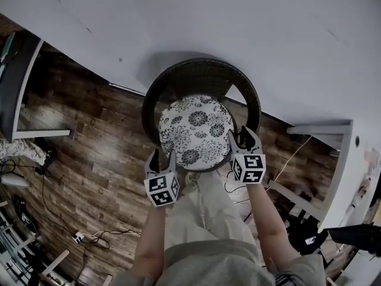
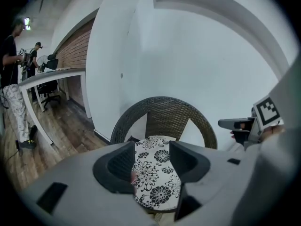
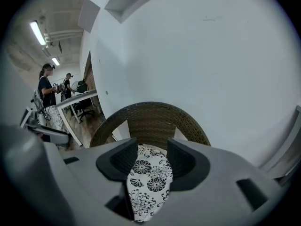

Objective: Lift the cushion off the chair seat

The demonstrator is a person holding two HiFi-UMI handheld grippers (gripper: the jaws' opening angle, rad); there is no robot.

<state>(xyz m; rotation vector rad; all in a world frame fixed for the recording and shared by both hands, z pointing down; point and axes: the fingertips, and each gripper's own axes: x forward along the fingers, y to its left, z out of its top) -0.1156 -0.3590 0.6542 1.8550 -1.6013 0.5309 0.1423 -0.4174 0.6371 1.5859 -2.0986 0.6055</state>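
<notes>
Cushion [image 1: 195, 130] flat on chair [image 1: 178, 77]; left gripper [image 1: 162, 157] and right gripper [image 1: 241, 136] at its edge, both spread, nothing pinched; approach step; next: clamp rim, lift.

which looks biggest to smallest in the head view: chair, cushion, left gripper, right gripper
1. chair
2. cushion
3. left gripper and right gripper: they look about alike, so neither is ranked above the other.
</notes>
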